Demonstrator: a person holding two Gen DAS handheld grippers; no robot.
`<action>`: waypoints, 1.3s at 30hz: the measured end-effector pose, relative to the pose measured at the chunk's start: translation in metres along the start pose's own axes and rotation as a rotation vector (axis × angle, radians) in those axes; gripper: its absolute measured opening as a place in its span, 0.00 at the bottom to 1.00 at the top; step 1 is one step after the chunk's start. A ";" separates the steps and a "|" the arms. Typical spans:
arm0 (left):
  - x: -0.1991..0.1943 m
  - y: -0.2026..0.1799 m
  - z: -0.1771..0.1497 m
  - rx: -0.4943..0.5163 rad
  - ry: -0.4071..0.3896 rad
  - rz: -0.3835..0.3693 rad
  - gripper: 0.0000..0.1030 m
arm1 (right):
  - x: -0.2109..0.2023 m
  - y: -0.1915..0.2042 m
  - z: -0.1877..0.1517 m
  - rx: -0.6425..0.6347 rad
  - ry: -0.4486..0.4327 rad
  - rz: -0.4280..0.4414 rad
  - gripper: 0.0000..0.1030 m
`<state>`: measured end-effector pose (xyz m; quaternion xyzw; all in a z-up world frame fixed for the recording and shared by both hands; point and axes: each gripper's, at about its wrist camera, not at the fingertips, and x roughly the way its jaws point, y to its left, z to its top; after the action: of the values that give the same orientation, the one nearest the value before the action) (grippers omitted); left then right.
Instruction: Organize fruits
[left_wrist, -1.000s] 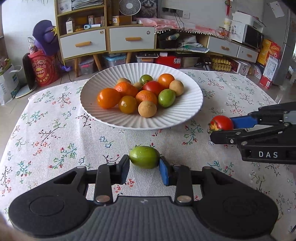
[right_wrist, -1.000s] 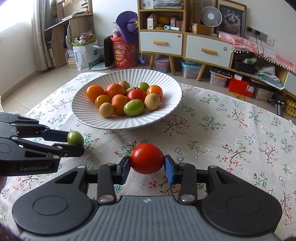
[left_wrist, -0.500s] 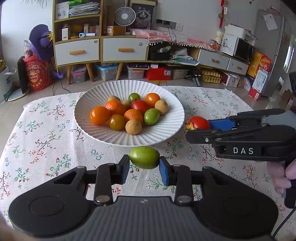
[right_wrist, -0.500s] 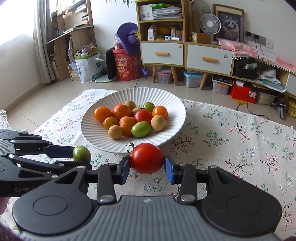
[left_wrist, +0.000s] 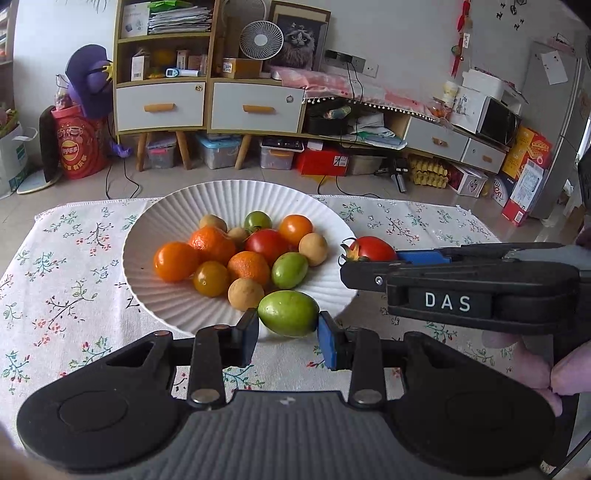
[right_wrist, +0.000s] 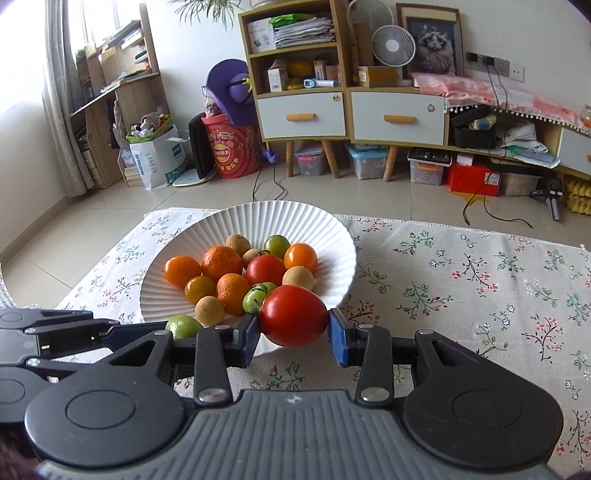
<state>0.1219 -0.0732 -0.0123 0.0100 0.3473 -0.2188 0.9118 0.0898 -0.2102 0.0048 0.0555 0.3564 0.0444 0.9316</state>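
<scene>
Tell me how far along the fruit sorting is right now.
Done: about eleven fruits sit in the white plate. In hand: the left hand-held gripper holds a green fruit, the right hand-held gripper a red tomato, both over the rim. Left: releasing both.

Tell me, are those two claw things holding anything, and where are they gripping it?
Yes. The left gripper pinches a green fruit across its sides; the right gripper pinches a red tomato likewise.
</scene>
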 end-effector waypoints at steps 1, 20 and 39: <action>0.002 -0.001 0.001 -0.004 -0.002 0.005 0.32 | 0.002 -0.002 0.001 0.008 -0.001 0.000 0.35; 0.013 -0.006 0.005 -0.032 -0.007 0.049 0.33 | 0.014 -0.004 0.003 0.028 0.016 -0.001 0.36; -0.030 0.000 0.003 -0.077 -0.013 0.101 0.91 | -0.021 -0.013 -0.003 0.087 -0.026 -0.063 0.69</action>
<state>0.1037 -0.0619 0.0093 -0.0088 0.3487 -0.1591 0.9236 0.0729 -0.2256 0.0140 0.0853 0.3475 -0.0015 0.9338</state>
